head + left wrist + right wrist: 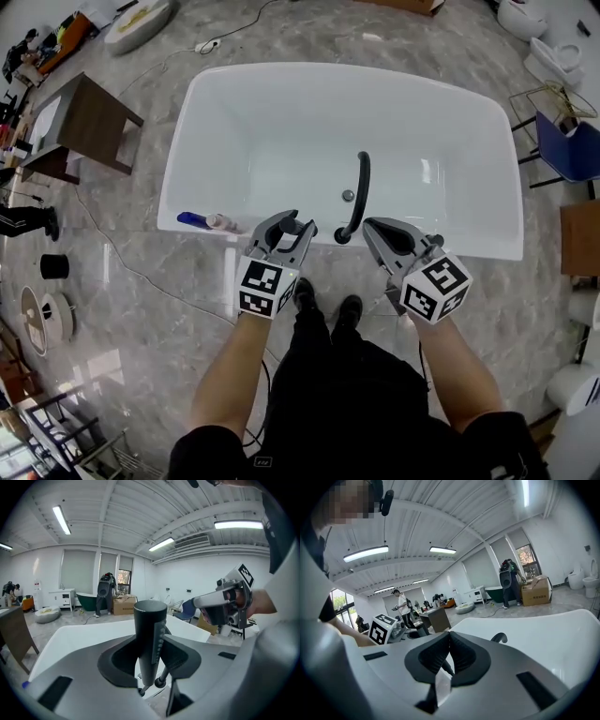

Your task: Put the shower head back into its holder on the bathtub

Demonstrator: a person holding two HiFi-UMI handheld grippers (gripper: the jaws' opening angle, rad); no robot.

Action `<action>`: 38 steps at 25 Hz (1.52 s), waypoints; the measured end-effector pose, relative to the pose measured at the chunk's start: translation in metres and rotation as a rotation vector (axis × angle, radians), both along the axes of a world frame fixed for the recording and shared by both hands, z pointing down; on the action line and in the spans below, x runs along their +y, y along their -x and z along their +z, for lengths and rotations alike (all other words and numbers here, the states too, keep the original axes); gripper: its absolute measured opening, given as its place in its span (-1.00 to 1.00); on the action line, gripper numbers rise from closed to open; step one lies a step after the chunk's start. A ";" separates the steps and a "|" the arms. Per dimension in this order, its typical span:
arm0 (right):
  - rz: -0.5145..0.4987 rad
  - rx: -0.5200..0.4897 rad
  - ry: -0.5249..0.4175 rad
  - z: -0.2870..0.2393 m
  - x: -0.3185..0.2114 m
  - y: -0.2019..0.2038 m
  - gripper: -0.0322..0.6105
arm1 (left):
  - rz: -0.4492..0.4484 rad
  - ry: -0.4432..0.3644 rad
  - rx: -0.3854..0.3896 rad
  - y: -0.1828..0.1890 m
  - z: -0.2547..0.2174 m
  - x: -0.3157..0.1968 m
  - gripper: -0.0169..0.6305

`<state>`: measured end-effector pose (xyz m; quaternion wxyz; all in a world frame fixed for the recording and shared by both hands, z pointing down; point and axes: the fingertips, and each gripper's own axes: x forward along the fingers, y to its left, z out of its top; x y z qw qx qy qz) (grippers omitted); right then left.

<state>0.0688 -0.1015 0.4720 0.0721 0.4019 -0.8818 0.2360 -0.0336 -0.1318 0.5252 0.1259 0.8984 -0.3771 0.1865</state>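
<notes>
A white bathtub (225, 103) lies in front of me, with a black curved spout (362, 187) rising from its near rim. My left gripper (284, 230) hovers at that rim, left of the spout, shut on the black stick-shaped shower head (150, 634). The head stands upright between the pads, its nozzle strip facing right, and its hose end (161, 681) hangs below. My right gripper (378, 232) is just right of the spout base, shut with nothing held. In the right gripper view the closed jaws (449, 641) point over the tub rim (562, 630). I cannot make out the holder.
A blue bottle (194, 220) and a small pale item (222, 223) lie on the tub's near-left rim. A brown side table (89, 122) stands left of the tub, a blue chair (572, 150) to the right. Cables run across the marble floor. People stand far off.
</notes>
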 end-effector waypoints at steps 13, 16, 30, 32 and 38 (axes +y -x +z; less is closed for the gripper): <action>0.011 0.077 0.054 0.041 -0.009 0.011 -0.86 | 0.067 0.110 -0.062 -0.005 0.087 -0.013 -0.51; -0.020 0.094 0.073 0.057 -0.003 0.028 -0.86 | 0.061 0.132 -0.076 -0.003 0.106 -0.012 -0.51; -0.004 0.077 0.138 0.078 0.015 0.031 -0.86 | 0.047 0.219 -0.151 -0.001 0.168 -0.007 -0.50; -0.004 0.077 0.134 0.078 0.018 0.031 -0.86 | 0.054 0.230 -0.167 0.000 0.175 -0.007 -0.50; 0.039 0.066 0.165 0.081 0.030 0.019 -0.86 | 0.072 0.255 -0.214 -0.002 0.189 -0.006 -0.50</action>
